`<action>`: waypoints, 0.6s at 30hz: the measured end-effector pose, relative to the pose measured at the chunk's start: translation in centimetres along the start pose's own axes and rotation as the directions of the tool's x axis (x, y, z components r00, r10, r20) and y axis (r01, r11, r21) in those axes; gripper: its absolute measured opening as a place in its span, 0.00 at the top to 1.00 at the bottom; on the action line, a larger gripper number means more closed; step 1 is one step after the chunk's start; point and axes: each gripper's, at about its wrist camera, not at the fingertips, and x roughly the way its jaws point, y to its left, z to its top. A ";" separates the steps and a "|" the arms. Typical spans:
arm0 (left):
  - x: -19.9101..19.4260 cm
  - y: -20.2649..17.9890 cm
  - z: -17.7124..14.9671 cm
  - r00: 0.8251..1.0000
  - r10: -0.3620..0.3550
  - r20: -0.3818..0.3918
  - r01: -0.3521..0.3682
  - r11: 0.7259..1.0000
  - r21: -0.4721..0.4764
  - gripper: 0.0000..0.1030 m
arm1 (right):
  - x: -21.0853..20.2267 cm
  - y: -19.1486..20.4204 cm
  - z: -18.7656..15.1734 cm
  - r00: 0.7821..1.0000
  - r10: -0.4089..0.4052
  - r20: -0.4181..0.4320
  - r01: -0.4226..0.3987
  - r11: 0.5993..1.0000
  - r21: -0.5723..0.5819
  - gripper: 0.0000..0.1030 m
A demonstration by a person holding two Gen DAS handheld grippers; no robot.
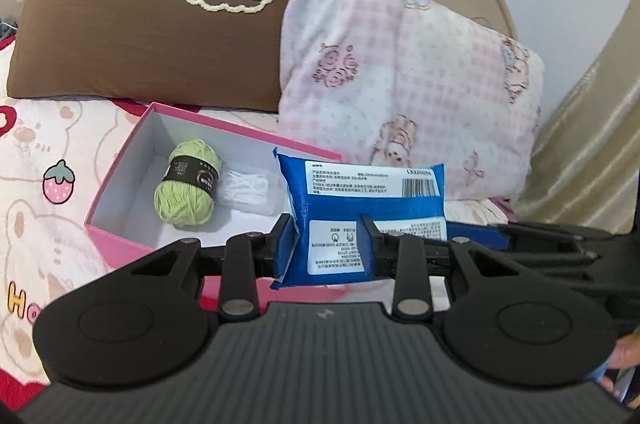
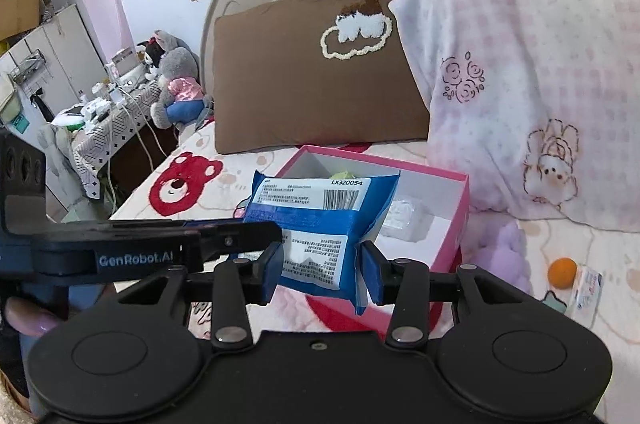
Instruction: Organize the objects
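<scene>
Meanwhile both the left gripper point(image 1: 327, 242) and right gripper point(image 2: 322, 266) clamp the blue packet point(image 1: 362, 212) above the pink box point(image 1: 120, 184) holding green yarn point(image 1: 188, 184).

Wipes packet point(image 1: 366, 208): blue, white label panels, black barcode. Box point(image 1: 120, 236): pink outside, white inside. Yarn ball point(image 1: 186, 188): light green, black band. Pillow point(image 1: 132, 24): brown, cream cloud outline. Second pillow point(image 1: 408, 76): pink-white check. Ball point(image 2: 562, 273): orange.
</scene>
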 end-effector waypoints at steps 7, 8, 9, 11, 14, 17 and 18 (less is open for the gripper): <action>5.1 3.9 2.7 0.999 0.034 -0.022 -0.036 0.995 -0.094 0.70 | 5.0 -0.9 1.7 1.000 0.012 -0.029 -0.012 1.000 0.015 0.53; 5.9 4.4 2.6 0.999 0.026 -0.034 -0.030 0.994 -0.109 0.70 | 5.6 -0.8 1.8 1.000 -0.006 -0.027 0.006 1.000 0.003 0.53; 6.7 4.9 2.4 0.999 0.026 -0.048 -0.031 0.992 -0.125 0.70 | 6.3 -0.9 1.9 0.999 -0.022 -0.027 0.022 1.000 -0.005 0.53; 8.1 5.8 1.8 0.997 0.040 -0.067 -0.049 0.989 -0.140 0.70 | 7.6 -1.5 2.0 0.999 -0.012 -0.040 0.013 1.000 0.010 0.53; 9.9 7.2 0.8 0.994 0.042 -0.099 -0.057 0.986 -0.158 0.70 | 9.7 -2.5 1.4 0.997 0.001 -0.076 0.002 0.999 0.037 0.54; 11.8 7.9 0.1 0.989 0.060 -0.138 -0.081 0.985 -0.150 0.70 | 11.8 -2.9 0.2 0.995 -0.027 -0.093 0.029 0.999 0.027 0.54; 12.4 7.9 -0.1 0.986 0.075 -0.151 -0.096 0.986 -0.137 0.70 | 12.5 -2.9 -0.2 0.994 -0.036 -0.101 0.039 0.999 0.020 0.54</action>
